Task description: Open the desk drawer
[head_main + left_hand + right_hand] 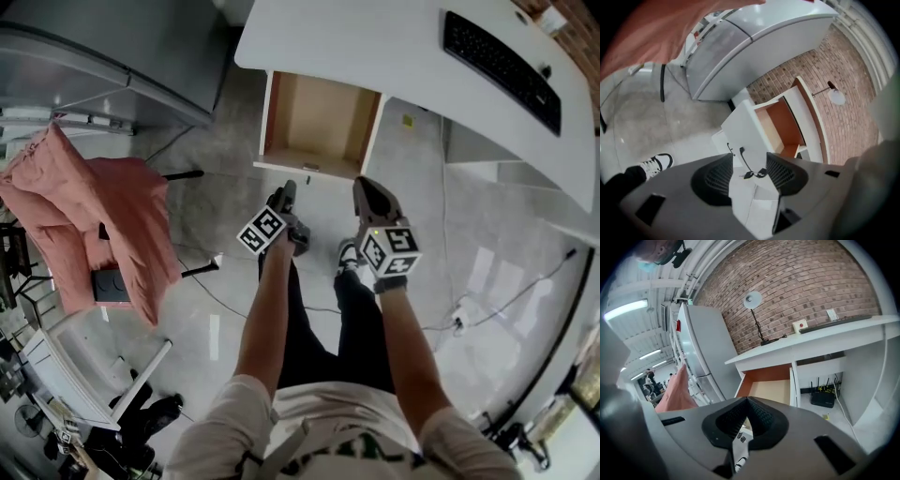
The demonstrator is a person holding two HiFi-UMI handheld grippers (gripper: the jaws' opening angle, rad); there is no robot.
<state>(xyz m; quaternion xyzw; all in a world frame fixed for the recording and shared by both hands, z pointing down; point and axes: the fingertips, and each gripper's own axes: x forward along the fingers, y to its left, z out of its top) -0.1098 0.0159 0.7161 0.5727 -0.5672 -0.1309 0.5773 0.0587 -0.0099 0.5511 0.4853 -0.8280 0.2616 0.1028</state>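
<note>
One drawer (319, 117), pulled out under the worktop (375, 47). Your left hand-held gripper (286, 197): jaws apart, near its front. Your right hand-held gripper (371, 189): jaws together, empty.

Office, white desk (375, 37), keyboard (502, 67), desk lamp (752, 300)

Back of drawer (317, 117) under desk (375, 42)
</note>
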